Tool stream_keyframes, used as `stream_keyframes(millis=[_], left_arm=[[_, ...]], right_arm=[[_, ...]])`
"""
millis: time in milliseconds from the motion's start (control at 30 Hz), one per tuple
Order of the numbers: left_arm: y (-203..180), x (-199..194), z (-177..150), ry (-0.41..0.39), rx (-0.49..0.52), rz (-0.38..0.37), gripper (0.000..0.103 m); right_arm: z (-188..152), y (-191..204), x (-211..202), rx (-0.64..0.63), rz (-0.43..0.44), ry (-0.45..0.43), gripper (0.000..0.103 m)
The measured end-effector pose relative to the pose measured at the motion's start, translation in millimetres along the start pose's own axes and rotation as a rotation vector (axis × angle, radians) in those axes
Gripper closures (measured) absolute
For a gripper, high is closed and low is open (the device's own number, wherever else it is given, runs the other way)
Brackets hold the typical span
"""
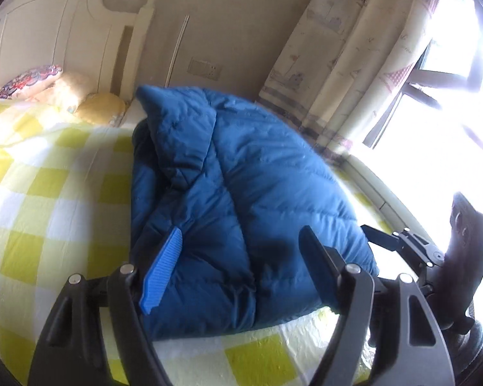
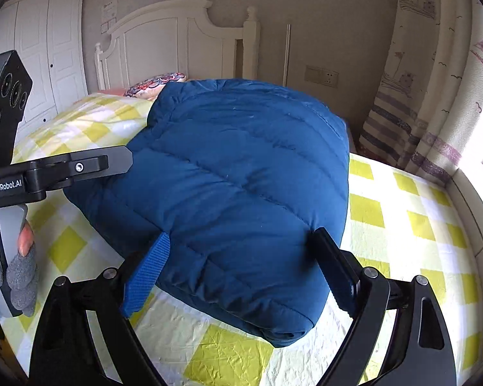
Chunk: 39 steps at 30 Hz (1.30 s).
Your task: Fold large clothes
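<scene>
jacket first: the large blue quilted down jacket (image 2: 241,193) lay folded into a thick bundle on the bed with the yellow-and-white checked cover (image 2: 402,212), filling the middle of both views. in the left wrist view a sleeve or flap (image 1: 180,135) was doubled over the body toward 11 o'clock, probably to keep the bundle compact. the left claw (image 1: 244,267) stood wide, its fingers either side of the near edge and holding nothing; whether they touched the cloth i cannot tell. the right claw (image 2: 241,270) was likewise wide and empty, straddling the rounded near end at 6 o'clock, seemingly placed to press or square it. the white headboard (image 2: 177,32) sat at 12 o'clock, the patterned curtain (image 2: 434,96) at 2 o'clock. folding looked nearly finished.
</scene>
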State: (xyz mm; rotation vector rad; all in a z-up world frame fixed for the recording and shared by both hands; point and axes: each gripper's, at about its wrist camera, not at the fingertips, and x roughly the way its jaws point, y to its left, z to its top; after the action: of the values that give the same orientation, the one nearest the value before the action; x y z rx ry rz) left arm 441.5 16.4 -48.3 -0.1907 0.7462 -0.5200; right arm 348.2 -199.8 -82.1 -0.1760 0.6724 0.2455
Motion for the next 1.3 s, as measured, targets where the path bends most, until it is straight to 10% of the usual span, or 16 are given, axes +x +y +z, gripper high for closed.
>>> stream_keyframes(millis=[133, 267, 533, 933, 1300], left_arm=[[-9, -32, -13, 0.013, 0.014, 0.075, 0.027], [-46, -132, -29, -0.263, 0.071, 0.147, 0.003], [-122, -260, -80, -0.596, 0.077, 0.434, 0.002], [-125, -203, -178, -0.347, 0.173, 0.441, 0.002], [-117, -205, -194, -0.355, 0.134, 0.476, 0.002]], right_arm=[[-17, -14, -42, 0.109, -0.012, 0.031, 0.019], [-34, -10, -138, 0.165, -0.035, -0.218, 0.011], [-76, 21, -260, 0.236, -0.081, -0.556, 0.005], [-150, 56, -211, 0.242, -0.177, -0.362, 0.005], [-162, 81, -215, 0.202, -0.183, -0.372, 0.005]])
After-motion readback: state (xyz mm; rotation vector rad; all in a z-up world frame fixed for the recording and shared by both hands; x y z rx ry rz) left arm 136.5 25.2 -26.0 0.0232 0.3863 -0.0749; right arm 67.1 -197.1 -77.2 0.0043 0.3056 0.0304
